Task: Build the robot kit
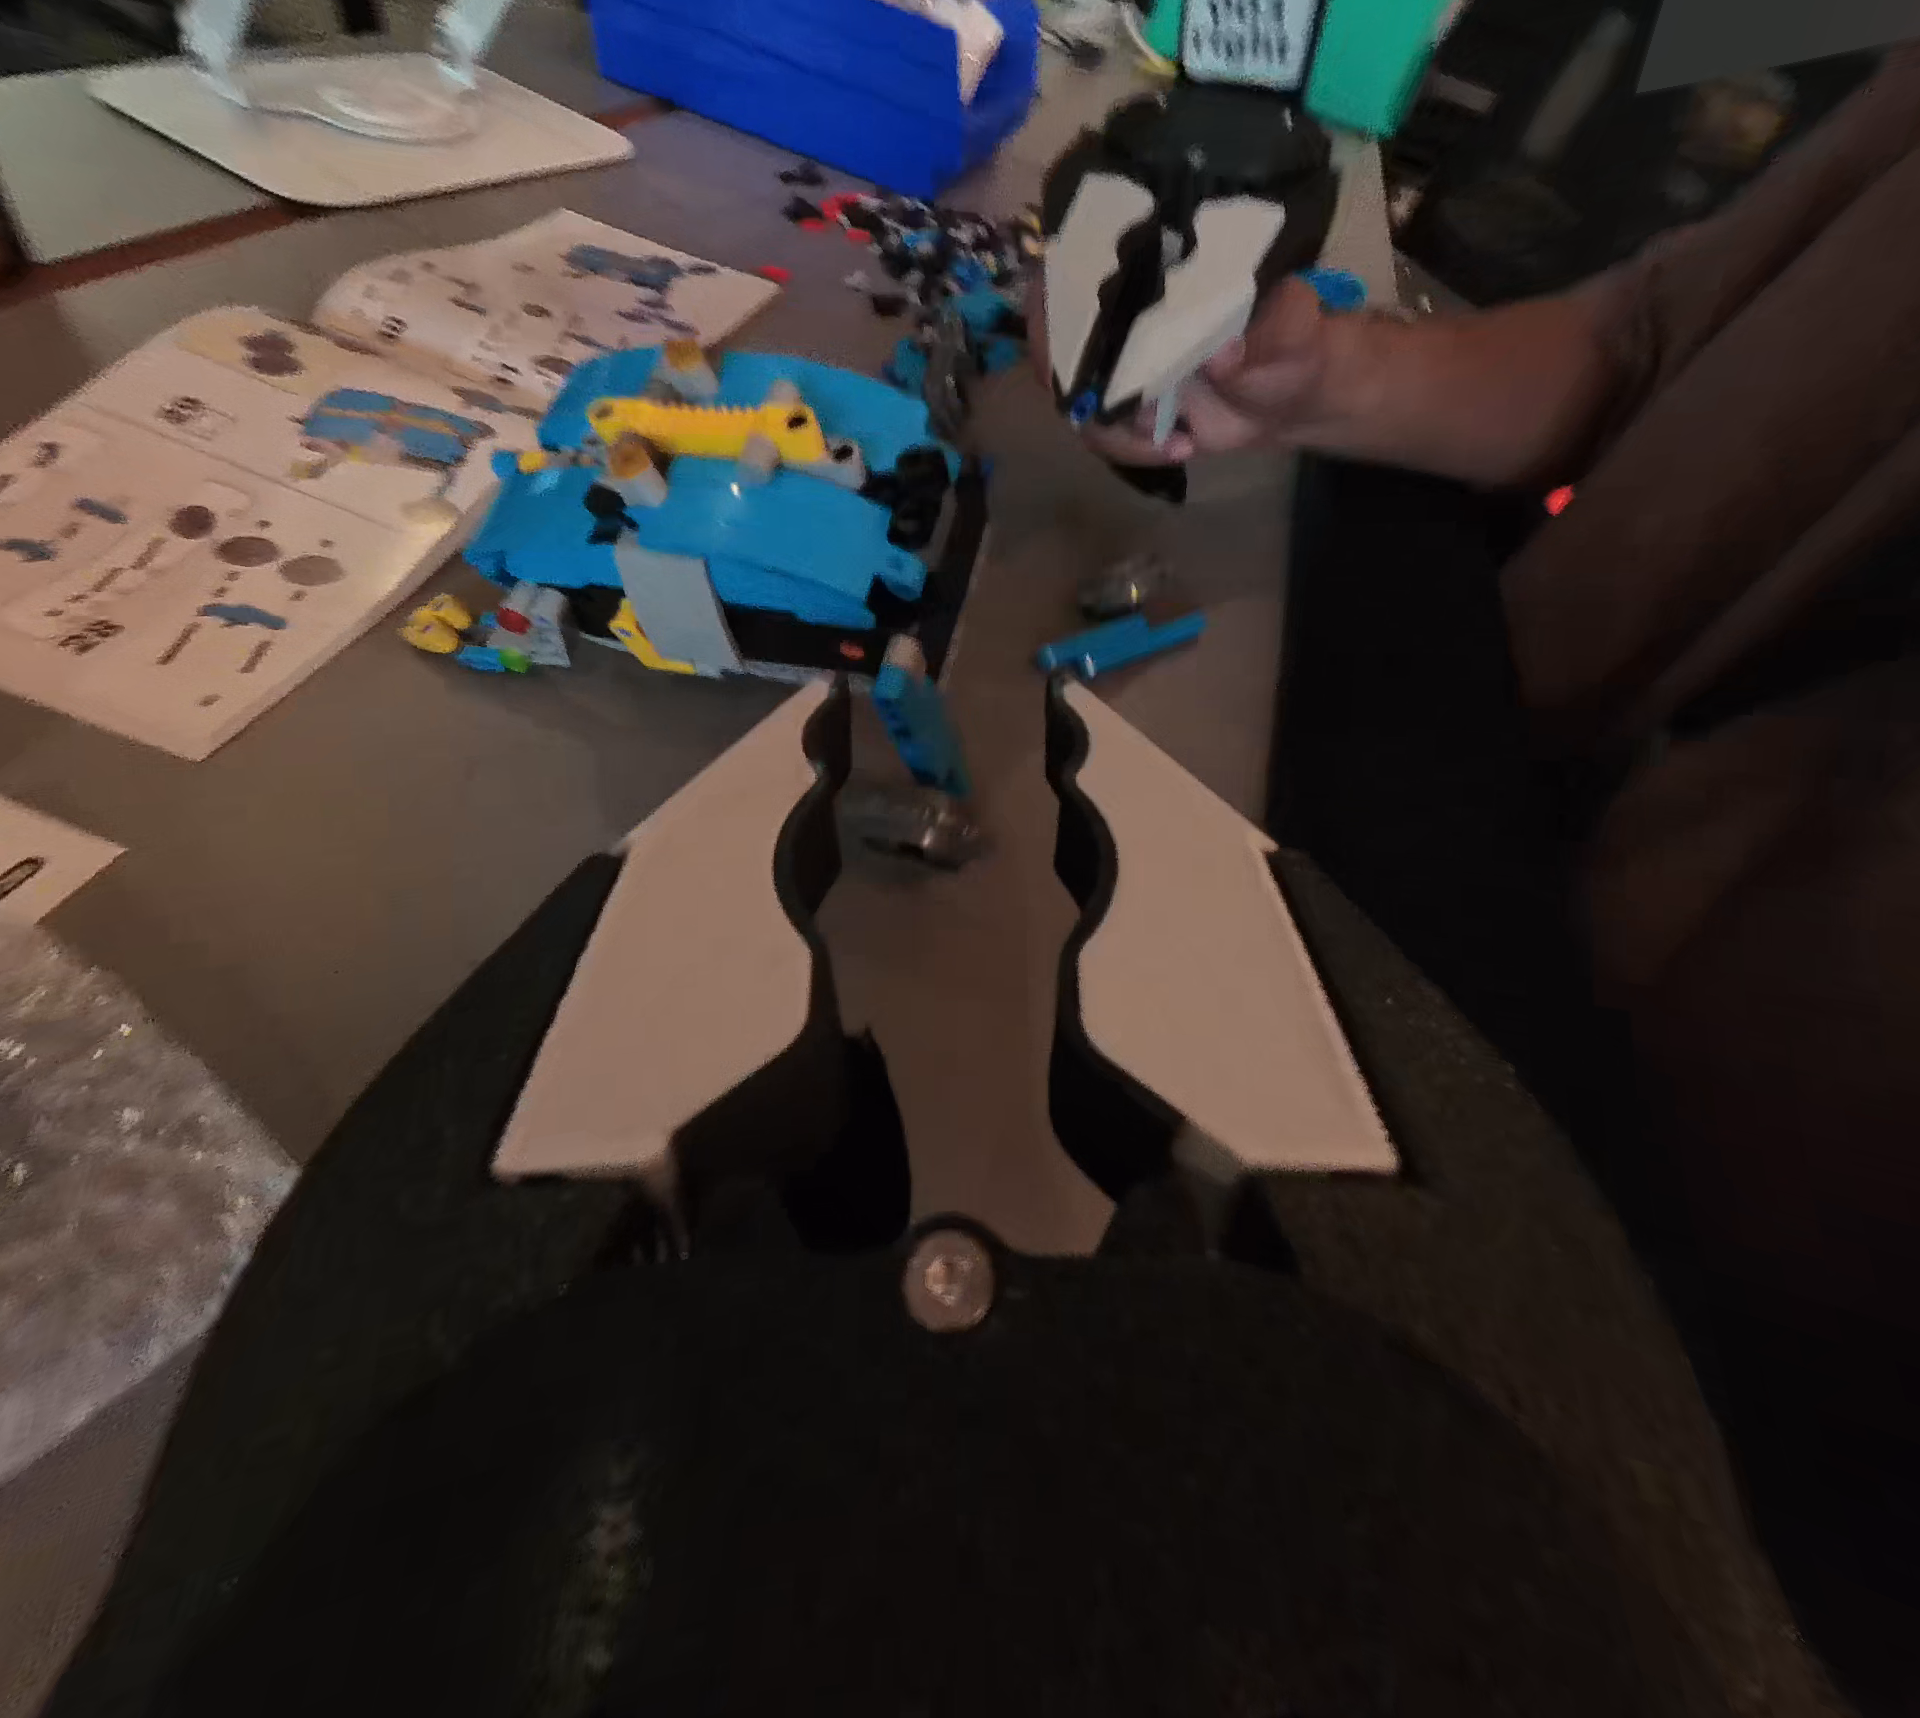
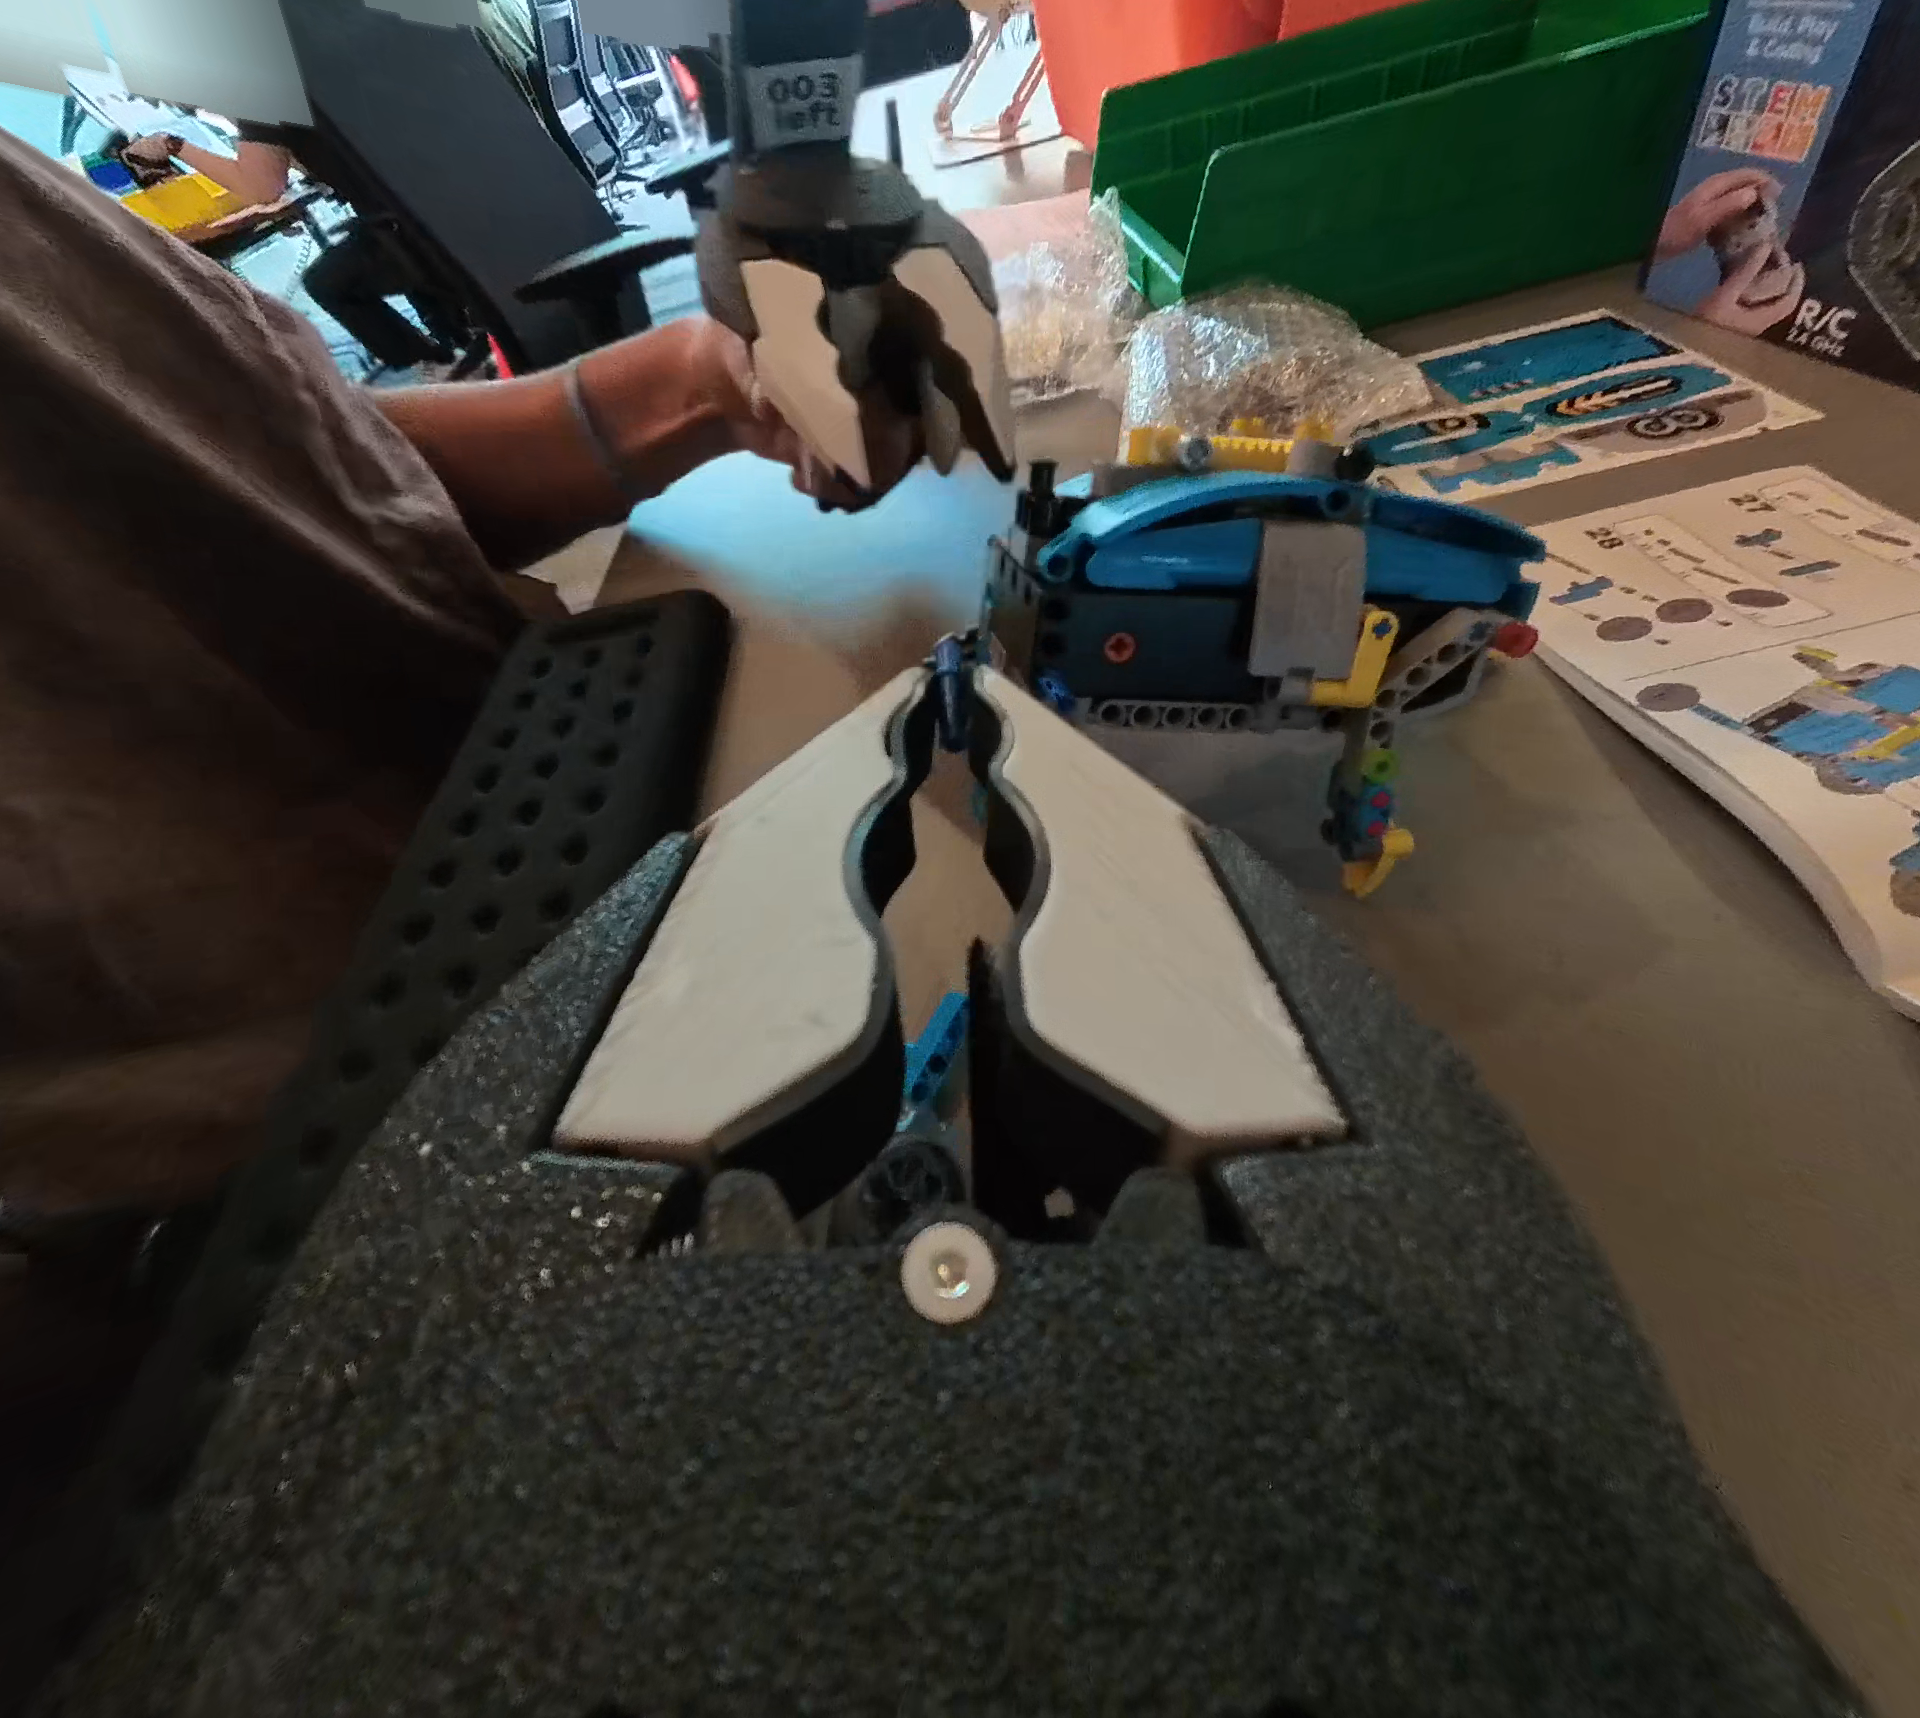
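A blue, yellow and black brick model (image 1: 727, 515) stands on the grey table; it also shows in the right wrist view (image 2: 1247, 567). My left gripper (image 1: 943, 681) is open and empty, just in front of the model, with a short blue beam on a grey part (image 1: 920, 733) lying between its fingertips. My right gripper (image 2: 951, 676) is shut on a small dark blue pin (image 2: 948, 681), held close to the model's left end. The left wrist view shows it (image 1: 1117, 411) in a hand, above the table. The right wrist view shows the left gripper (image 2: 935, 468) open.
An open instruction booklet (image 1: 208, 525) lies left of the model. Loose small parts (image 1: 935, 234) and a blue bin (image 1: 800, 58) sit behind it. A blue beam (image 1: 1122, 640) lies to its right. A green bin (image 2: 1403, 141), bubble wrap (image 2: 1247, 359) and a set box (image 2: 1797, 58) stand beyond. Spacing between my two grippers at the tips: around 10 cm.
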Tool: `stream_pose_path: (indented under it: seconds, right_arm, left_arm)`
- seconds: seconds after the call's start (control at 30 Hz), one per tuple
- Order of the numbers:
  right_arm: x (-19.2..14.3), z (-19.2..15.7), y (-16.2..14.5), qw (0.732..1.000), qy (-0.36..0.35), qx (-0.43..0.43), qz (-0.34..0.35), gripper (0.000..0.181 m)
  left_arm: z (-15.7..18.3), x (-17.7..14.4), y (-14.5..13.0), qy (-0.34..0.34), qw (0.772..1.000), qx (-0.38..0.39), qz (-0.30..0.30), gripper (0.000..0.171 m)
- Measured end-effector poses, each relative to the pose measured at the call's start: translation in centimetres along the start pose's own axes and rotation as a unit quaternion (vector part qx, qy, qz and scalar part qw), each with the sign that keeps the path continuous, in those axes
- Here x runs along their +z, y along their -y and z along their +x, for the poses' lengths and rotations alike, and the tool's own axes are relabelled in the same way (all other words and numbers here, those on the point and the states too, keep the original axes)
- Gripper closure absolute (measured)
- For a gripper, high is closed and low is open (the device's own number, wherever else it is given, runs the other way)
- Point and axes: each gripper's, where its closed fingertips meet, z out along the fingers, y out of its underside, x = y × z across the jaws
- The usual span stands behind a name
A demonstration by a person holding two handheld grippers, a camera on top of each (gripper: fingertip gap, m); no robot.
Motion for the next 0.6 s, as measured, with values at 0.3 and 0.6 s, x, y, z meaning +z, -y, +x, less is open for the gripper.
stream_pose_path:
  seconds: [0.3, 0.6]
  right_arm:
    - [-1.7, -2.7, 3.2, 0.985, -0.036, -0.152, 0.069, 0.176]
    - [-1.5, -4.8, 1.7, 0.975, -0.003, -0.222, 0.033, 0.176]
  left_arm:
    - [7.0, 5.1, 5.2, -0.040, 0.966, -0.247, 0.069, 0.141]
    - [8.1, 8.6, 5.6, -0.137, 0.909, -0.369, 0.138, 0.151]
